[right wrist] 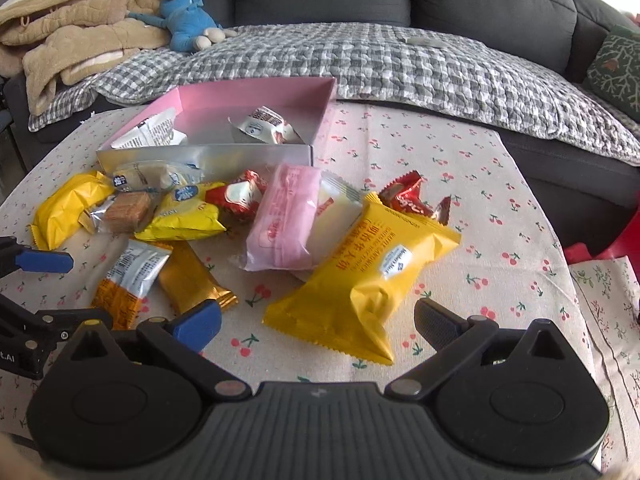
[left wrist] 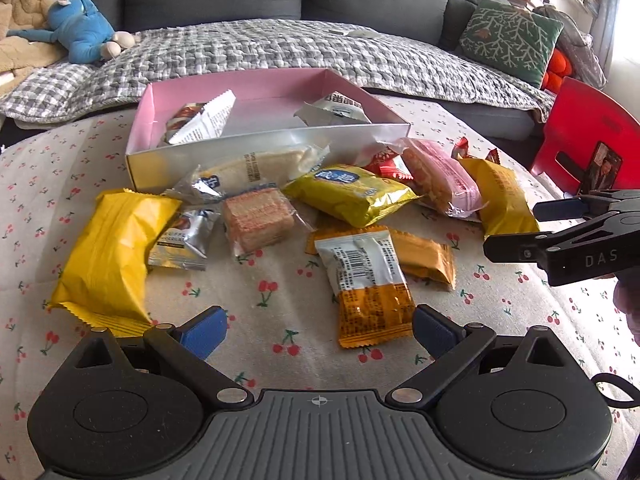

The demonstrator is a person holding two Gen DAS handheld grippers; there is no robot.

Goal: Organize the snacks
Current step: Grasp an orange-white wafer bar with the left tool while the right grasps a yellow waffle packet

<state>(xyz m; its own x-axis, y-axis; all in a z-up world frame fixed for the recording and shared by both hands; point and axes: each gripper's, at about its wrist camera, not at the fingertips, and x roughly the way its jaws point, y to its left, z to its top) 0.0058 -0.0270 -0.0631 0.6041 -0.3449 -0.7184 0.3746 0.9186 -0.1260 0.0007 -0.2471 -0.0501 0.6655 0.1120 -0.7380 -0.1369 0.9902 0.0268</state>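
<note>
A pink-lined box (left wrist: pixel 264 88) (right wrist: pixel 256 96) stands at the back of the table with two snack packets inside. Several snacks lie loose in front of it. My left gripper (left wrist: pixel 318 330) is open and empty, just short of an orange-and-silver packet (left wrist: pixel 370 280) (right wrist: pixel 128 276). My right gripper (right wrist: pixel 320 326) is open and empty, its fingers on either side of the near end of a big yellow packet (right wrist: pixel 368 272) (left wrist: pixel 500 196). A pink packet (right wrist: pixel 290 216) (left wrist: pixel 444 176) lies behind that. Another yellow bag (left wrist: pixel 112 248) (right wrist: pixel 66 204) lies at the left.
The table wears a cherry-print cloth (left wrist: pixel 280 320) (right wrist: pixel 460 184). A grey sofa with a checked quilt (left wrist: pixel 280 44) (right wrist: pixel 380 60) and a blue plush toy (left wrist: pixel 80 28) runs behind. A red chair (left wrist: pixel 588 136) stands at the right. Each gripper shows in the other's view: the right (left wrist: pixel 516 228), the left (right wrist: pixel 52 280).
</note>
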